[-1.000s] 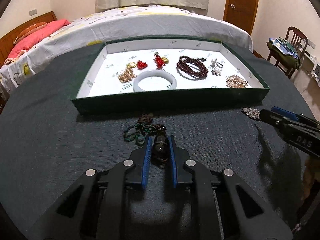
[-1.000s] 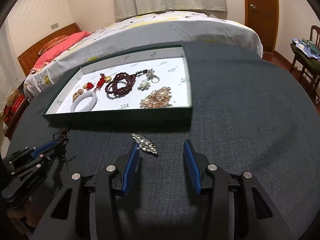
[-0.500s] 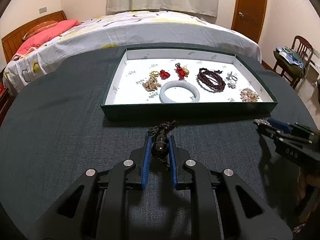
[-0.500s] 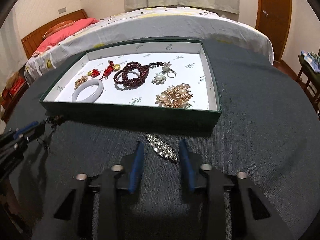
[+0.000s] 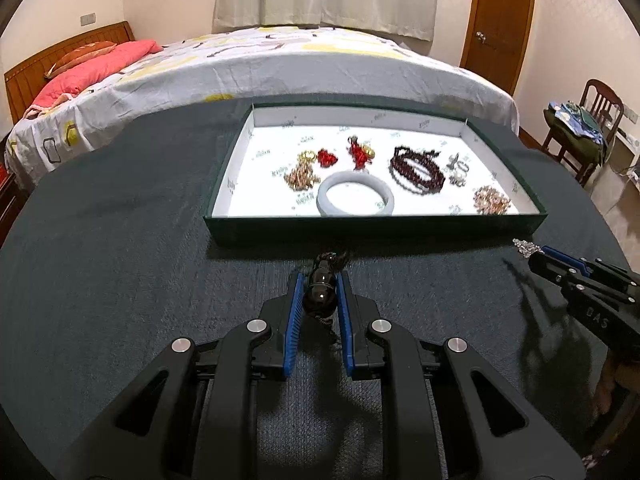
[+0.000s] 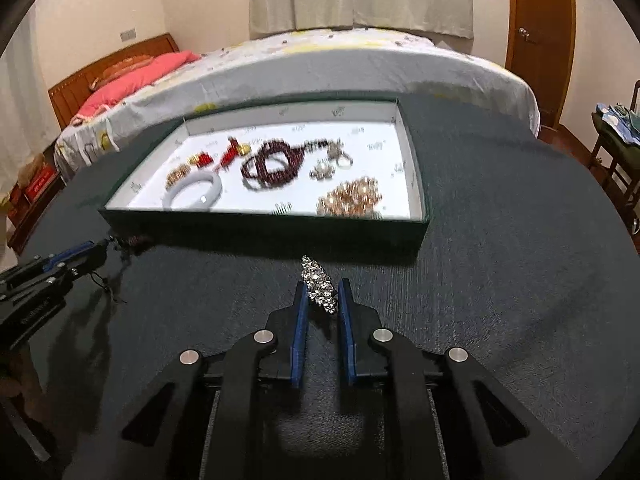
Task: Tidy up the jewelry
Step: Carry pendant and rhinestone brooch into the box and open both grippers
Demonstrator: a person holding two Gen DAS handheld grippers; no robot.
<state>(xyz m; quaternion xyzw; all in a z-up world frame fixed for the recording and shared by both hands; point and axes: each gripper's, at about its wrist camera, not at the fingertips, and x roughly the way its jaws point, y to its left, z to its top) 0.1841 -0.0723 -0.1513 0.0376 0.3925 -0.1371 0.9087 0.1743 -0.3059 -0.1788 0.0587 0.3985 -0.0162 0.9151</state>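
Observation:
My left gripper (image 5: 319,280) is shut on a dark beaded necklace (image 5: 320,294) and holds it just in front of the green tray (image 5: 376,226). My right gripper (image 6: 323,290) is shut on a silver rhinestone brooch (image 6: 319,282) close to the tray's near wall (image 6: 260,230). The white-lined tray holds a white bangle (image 5: 355,199), dark red beads (image 5: 416,168), red charms (image 5: 360,152), gold pieces (image 5: 302,174) and a pearl brooch (image 5: 491,200). Each gripper also shows in the other's view: the right (image 5: 536,258) and the left (image 6: 102,246).
The tray sits on a round table with a dark cloth (image 5: 120,260). Behind it is a bed (image 5: 280,64) with a red pillow. A wooden chair with clothes (image 5: 580,128) stands at the right, near a door.
My left gripper has lifted the dark necklace off the cloth and drawn back. My right gripper has moved onto the silver brooch and shut on it.

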